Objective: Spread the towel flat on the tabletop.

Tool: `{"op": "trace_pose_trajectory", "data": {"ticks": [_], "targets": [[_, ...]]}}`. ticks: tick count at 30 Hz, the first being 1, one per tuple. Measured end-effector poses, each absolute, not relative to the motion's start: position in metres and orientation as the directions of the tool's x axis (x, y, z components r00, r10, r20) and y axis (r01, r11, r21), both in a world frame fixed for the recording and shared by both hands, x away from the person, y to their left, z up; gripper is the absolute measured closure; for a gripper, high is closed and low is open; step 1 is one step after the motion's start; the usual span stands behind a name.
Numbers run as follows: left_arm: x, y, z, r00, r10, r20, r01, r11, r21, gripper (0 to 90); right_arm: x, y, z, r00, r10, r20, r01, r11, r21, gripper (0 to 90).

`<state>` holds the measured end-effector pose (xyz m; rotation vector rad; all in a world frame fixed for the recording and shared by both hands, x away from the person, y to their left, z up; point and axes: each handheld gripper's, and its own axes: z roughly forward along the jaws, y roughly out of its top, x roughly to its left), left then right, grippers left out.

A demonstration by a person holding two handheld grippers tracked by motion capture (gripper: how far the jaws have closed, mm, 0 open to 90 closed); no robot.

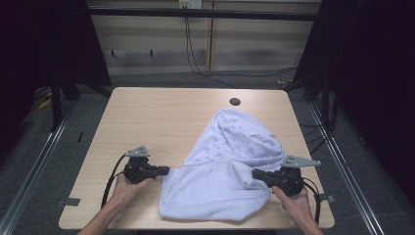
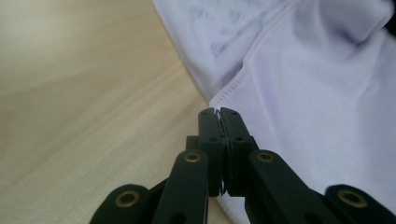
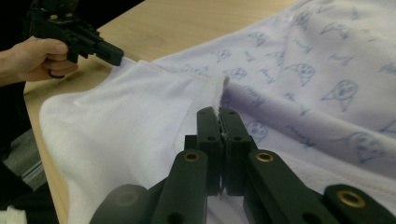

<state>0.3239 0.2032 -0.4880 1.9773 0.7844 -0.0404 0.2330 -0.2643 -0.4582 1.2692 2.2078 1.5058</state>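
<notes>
White terry cloth with a faint blue print, a towel (image 1: pixel 220 171), lies on the near right part of the wooden bench (image 1: pixel 147 117), partly folded over itself. The left gripper (image 2: pixel 218 112) pinches a hemmed corner, jaws pressed together on the edge; the right gripper (image 3: pixel 218 112) likewise pinches the opposite edge of the fold. To do this step well, both pinches should probably hold firm while the hands move level and together, keeping the hem taut so the fold lands square.
</notes>
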Motion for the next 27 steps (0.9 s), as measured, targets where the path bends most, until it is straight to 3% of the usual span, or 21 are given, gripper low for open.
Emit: {"op": "trace_pose_trajectory", "data": {"ticks": [7, 12, 19, 20, 25, 27], "targets": [[0.331, 0.218, -0.443, 0.802, 0.504, -0.319, 0.465, -0.195, 0.863, 88.8, 0.251, -0.288, -0.431, -0.587, 0.756, 0.288, 0.504, 0.064, 0.861, 88.6], [0.336, 0.227, -0.393, 0.821, 0.493, -0.287, 0.384, -0.105, 0.918, 88.8, 0.261, -0.304, -0.379, -0.589, 0.765, 0.260, 0.423, 0.017, 0.906, 88.7], [0.309, 0.234, -0.336, 0.868, 0.447, -0.215, 0.245, -0.009, 0.969, 88.7, 0.233, -0.307, -0.318, -0.638, 0.742, 0.205, 0.295, -0.009, 0.955, 88.7], [0.289, 0.235, -0.324, 0.894, 0.405, -0.194, 0.204, 0.019, 0.979, 88.7, 0.223, -0.306, -0.312, -0.652, 0.732, 0.199, 0.278, -0.013, 0.961, 88.7], [0.255, 0.234, -0.343, 0.907, 0.381, -0.177, 0.223, -0.081, 0.971, 88.6, 0.179, -0.305, -0.317, -0.677, 0.715, 0.171, 0.268, 0.023, 0.963, 88.7], [0.237, 0.239, -0.376, 0.905, 0.358, -0.228, 0.288, -0.124, 0.950, 88.5, 0.150, -0.312, -0.349, -0.668, 0.715, 0.209, 0.330, 0.033, 0.944, 88.6]]}}
